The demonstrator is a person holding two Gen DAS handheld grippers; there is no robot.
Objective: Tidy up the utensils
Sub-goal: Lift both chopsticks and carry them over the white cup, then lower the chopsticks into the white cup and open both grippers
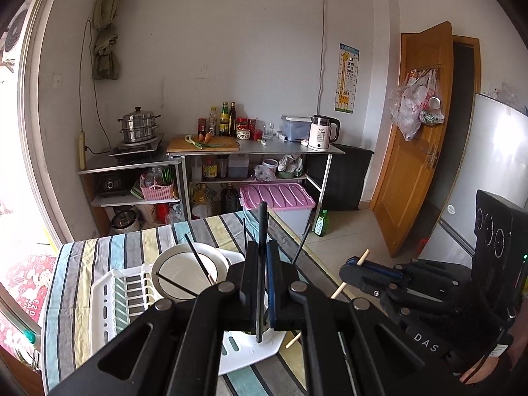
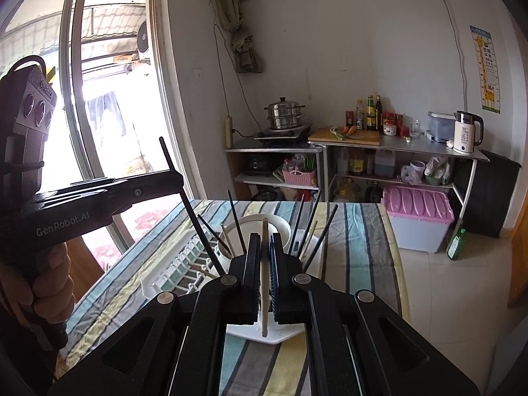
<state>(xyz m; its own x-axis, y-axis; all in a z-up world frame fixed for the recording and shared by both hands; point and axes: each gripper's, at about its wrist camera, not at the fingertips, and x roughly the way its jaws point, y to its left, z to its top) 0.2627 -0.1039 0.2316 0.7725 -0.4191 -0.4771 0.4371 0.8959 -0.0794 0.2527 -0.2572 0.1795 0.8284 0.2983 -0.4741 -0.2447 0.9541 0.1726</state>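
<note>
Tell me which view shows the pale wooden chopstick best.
The left wrist view: the wooden chopstick shows from the side, both ends poking out of the right gripper. The right wrist view sees it edge-on.

left wrist: close above rack, facing shelves | right wrist: same | shared: white dish rack

This is a home kitchen in a lived-in flat. A steel steamer pot sits on a portable cooktop, beside a cutting board with carrots and a green onion. Sauce bottles, jars and an electric kettle line the metal counter. A dish rack rests on a striped tablecloth, and a child's giraffe chart hangs on the wall.
</note>
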